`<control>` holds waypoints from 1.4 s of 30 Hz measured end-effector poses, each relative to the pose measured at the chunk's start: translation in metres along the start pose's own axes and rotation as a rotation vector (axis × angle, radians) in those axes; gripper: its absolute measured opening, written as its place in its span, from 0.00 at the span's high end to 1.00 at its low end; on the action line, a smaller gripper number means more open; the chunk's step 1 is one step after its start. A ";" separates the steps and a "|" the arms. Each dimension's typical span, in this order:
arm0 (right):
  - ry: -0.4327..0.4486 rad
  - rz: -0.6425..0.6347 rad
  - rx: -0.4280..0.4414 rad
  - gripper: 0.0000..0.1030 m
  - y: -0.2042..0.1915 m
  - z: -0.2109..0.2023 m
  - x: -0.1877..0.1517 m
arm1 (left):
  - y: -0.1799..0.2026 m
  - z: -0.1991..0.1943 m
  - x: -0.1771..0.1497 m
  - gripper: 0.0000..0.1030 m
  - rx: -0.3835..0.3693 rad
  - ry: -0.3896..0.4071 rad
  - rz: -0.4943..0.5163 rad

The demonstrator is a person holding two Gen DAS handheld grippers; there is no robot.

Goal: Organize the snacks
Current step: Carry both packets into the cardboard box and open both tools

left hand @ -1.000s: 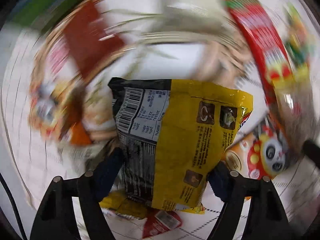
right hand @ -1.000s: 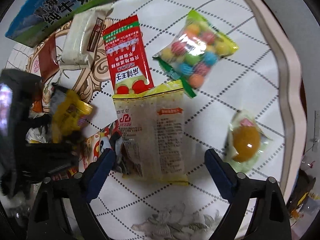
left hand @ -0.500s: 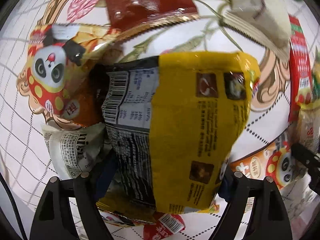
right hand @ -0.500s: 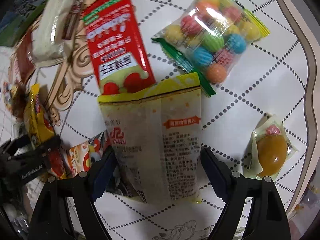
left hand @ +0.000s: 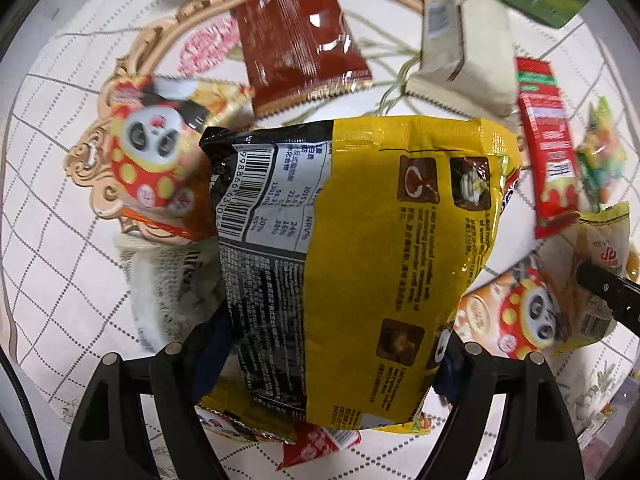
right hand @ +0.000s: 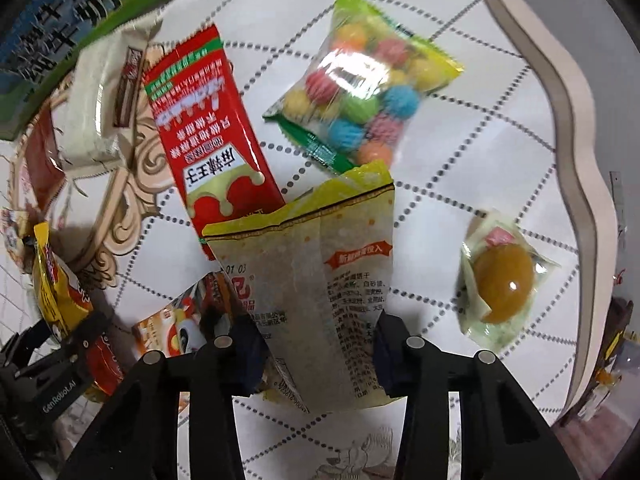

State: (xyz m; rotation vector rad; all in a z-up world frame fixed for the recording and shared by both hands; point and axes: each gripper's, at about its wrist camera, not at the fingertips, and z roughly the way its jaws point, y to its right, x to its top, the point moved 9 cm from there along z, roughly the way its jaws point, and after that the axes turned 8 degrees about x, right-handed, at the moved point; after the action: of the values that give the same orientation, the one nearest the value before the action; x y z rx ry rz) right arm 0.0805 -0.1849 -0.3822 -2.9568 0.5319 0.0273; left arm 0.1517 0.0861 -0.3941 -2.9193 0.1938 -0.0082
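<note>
My left gripper point(left hand: 332, 344) is shut on a large yellow and black noodle packet point(left hand: 360, 248) and holds it above the tablecloth; the packet hides both fingertips. My right gripper point(right hand: 316, 340) is shut on a pale yellow biscuit packet point(right hand: 320, 276), lifted over a panda snack bag point(right hand: 180, 332). The biscuit packet also shows at the right edge of the left wrist view point(left hand: 604, 248). The left gripper and the noodle packet point(right hand: 52, 284) appear at the left edge of the right wrist view.
On the cloth lie a red sachet point(right hand: 208, 132), a bag of coloured balls point(right hand: 360, 92), a wrapped orange jelly point(right hand: 504, 280), a beige wafer pack point(left hand: 464, 48), a dark red packet point(left hand: 296, 40), panda bags point(left hand: 156, 152), and a green and blue box point(right hand: 52, 28).
The left gripper has drawn back with the noodle packet, so more of the cloth shows. The right gripper has shut tighter on the biscuit packet and lifted it, crumpling its top.
</note>
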 end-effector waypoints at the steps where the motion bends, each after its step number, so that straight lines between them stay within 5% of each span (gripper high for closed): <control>1: 0.008 0.002 0.009 0.57 0.000 -0.006 0.000 | -0.004 -0.007 -0.001 0.21 -0.009 0.004 -0.006; 14: 0.168 -0.120 0.289 0.57 -0.079 -0.158 0.047 | -0.034 -0.141 0.027 0.21 -0.160 0.136 -0.097; 18: 0.220 -0.189 0.356 0.57 -0.115 -0.206 0.076 | -0.031 -0.181 0.081 0.21 -0.213 0.183 -0.127; 23: 0.281 -0.252 0.355 0.57 -0.148 -0.235 0.144 | -0.015 -0.205 0.176 0.21 -0.177 0.227 -0.151; 30: 0.220 -0.230 0.313 0.57 -0.174 -0.195 0.251 | -0.014 -0.154 0.294 0.21 -0.146 0.104 -0.171; 42: 0.111 -0.242 0.231 0.57 -0.188 -0.095 0.348 | 0.010 -0.074 0.353 0.21 -0.124 -0.059 -0.126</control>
State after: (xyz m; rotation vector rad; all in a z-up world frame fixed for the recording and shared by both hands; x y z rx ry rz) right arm 0.4721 -0.1435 -0.2782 -2.7835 0.1725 -0.2099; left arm 0.4992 0.0145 -0.3274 -3.0458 0.0000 0.0731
